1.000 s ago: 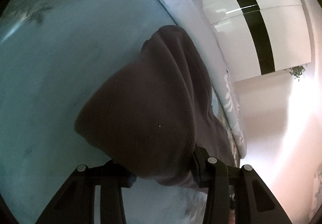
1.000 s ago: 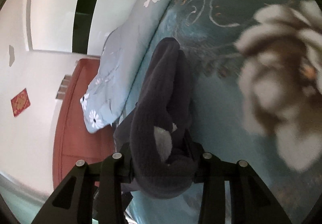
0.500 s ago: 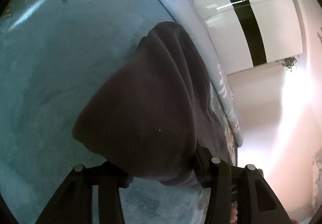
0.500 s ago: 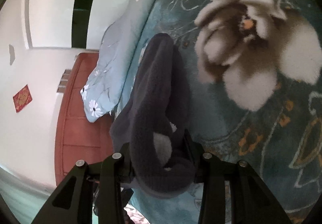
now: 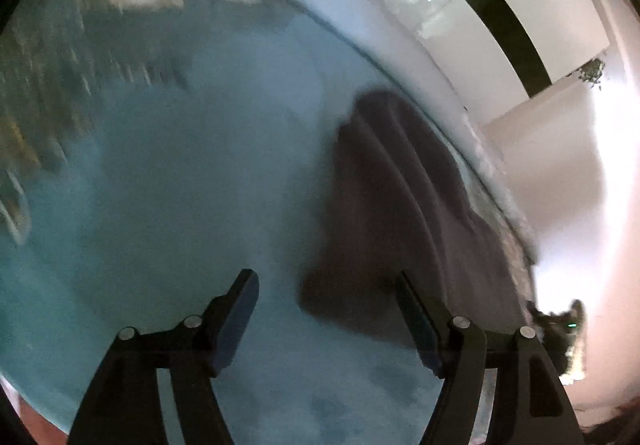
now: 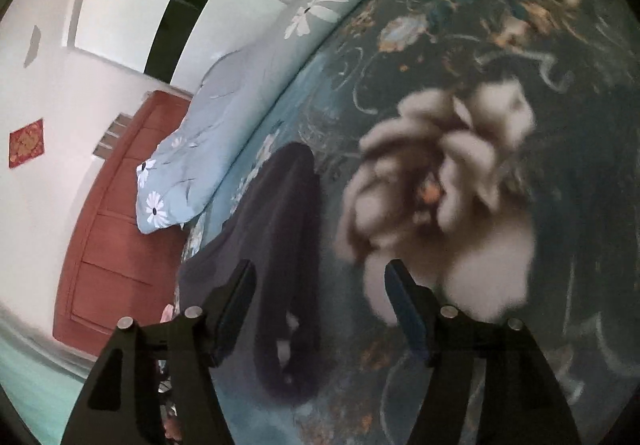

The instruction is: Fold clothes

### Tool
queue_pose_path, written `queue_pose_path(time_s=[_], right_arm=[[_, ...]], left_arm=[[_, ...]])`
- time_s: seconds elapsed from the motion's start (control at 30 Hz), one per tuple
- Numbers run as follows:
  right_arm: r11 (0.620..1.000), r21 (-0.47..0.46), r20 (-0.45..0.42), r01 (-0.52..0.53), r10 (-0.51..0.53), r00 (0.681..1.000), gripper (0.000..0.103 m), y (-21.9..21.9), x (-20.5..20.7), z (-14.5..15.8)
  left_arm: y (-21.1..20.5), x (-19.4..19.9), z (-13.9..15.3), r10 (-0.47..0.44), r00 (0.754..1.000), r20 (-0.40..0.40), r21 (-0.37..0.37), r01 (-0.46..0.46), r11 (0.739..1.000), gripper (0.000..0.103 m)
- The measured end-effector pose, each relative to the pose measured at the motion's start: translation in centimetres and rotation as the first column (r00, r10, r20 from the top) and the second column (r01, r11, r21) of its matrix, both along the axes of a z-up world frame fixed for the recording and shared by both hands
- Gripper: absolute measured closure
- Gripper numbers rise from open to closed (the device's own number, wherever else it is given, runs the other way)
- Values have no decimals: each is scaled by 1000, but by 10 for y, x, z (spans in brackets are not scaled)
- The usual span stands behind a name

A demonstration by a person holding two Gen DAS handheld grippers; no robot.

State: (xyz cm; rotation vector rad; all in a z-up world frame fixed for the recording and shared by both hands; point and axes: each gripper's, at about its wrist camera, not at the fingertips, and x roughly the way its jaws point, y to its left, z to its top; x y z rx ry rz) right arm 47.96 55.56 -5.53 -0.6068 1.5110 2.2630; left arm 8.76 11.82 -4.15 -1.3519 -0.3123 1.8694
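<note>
Both tools, left tool [image 5: 326, 315] and right tool [image 6: 320, 305], just let go, jaws opening with nothing pinched, dark fleece garment [image 5: 400, 213] now dropped folded on the teal bedspread [image 5: 180, 205], fold placed.

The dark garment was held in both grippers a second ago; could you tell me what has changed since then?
Both let go: the left gripper and right gripper are opening, pads clear of the dark garment, which now lies on the teal floral blanket. The pale blue pillow is unchanged.
</note>
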Motion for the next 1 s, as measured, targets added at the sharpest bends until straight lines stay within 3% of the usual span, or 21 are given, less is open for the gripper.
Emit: queue_pose_path(time_s=[0.13,0.3,0.43,0.5,0.6,0.73,0.83,1.0], right_arm=[[996,10,2,-88,88,996,35,20,-37,5],[982,-48,26,-183,185,982,35,39,-90,-6],[965,-80,32,-250,253,967,35,48,-112,-11],[964,-57,51,-261,264,963,38,48,-119,-10],[962,-29,86,-272,273,958,53,49,-125,-7],[953,24,100,-301,297,950,75,46,-127,0],[943,77,136,-325,313,940,81,39,-132,7],[937,129,120,-324,310,943,84,40,-133,30]], left_arm=[[29,-39,8,-34,999,40,65,31,997,27],[86,-88,-3,-137,985,107,65,130,989,27],[112,-101,-16,-209,966,152,87,197,976,27],[126,-102,-16,-253,954,162,107,238,965,28],[135,-103,-14,-275,954,121,83,266,960,32],[141,-100,-5,-268,962,54,35,266,963,63],[141,-97,2,-242,969,44,38,240,970,83],[145,-92,40,-254,966,-39,106,257,961,90]])
